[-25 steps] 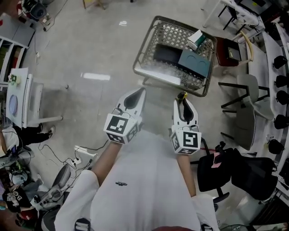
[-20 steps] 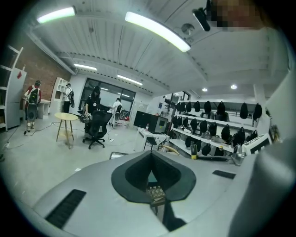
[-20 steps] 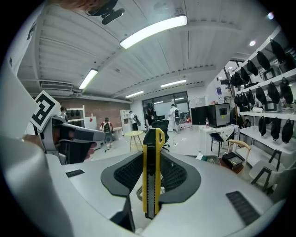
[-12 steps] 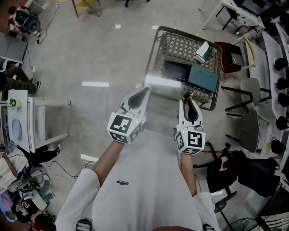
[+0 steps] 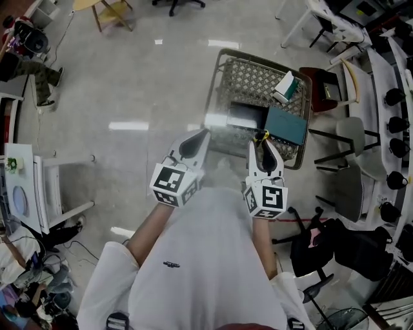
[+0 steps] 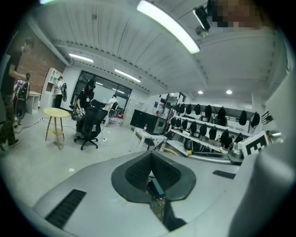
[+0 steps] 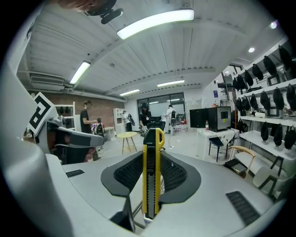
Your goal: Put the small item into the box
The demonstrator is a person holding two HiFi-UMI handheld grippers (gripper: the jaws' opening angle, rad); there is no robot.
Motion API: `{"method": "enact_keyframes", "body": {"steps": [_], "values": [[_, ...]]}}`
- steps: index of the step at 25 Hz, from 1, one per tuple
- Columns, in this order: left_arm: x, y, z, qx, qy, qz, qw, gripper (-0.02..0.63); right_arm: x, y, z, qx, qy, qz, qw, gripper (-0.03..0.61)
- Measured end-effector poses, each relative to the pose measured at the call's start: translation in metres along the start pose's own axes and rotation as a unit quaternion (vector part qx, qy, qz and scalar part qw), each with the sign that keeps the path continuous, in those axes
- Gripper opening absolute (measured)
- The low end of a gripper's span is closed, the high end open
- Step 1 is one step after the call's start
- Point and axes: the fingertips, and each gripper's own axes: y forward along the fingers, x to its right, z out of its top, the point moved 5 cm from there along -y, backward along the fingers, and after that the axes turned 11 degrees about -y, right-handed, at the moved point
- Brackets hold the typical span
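Observation:
My right gripper (image 5: 262, 143) is shut on a yellow and black utility knife (image 7: 152, 172), which stands upright between its jaws; its yellow tip (image 5: 261, 136) shows in the head view at the near edge of a wire shopping cart (image 5: 226, 67). The cart holds a teal box (image 5: 286, 126), a black flat item (image 5: 246, 116) and a small white and green carton (image 5: 284, 86). My left gripper (image 5: 197, 136) is shut with nothing in it, held just left of the cart's near rim; in the left gripper view its jaws (image 6: 151, 174) meet.
A dark red stool (image 5: 328, 82) and grey chairs (image 5: 361, 145) stand right of the cart. A black office chair (image 5: 322, 248) is at lower right. White furniture (image 5: 39, 187) is at left, a wooden stool (image 5: 103, 11) at top left. People stand in the distance.
Both grippers and the person have moved closer to the cart, which has shifted toward the middle of the head view. The knife stays held in the right gripper.

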Motion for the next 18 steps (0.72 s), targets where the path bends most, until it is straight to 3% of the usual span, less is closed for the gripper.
{"method": "enact_keyframes", "body": {"steps": [11, 18], "values": [[0.003, 0.042, 0.012, 0.005, 0.010, 0.023, 0.9997, 0.002, 0.039, 0.035, -0.007, -0.003, -0.005, 0.026, 1.000, 0.104], [0.002, 0.066, 0.000, -0.017, 0.000, 0.033, 0.9993, 0.002, 0.049, 0.060, -0.011, -0.010, -0.011, 0.047, 0.999, 0.104]]}}
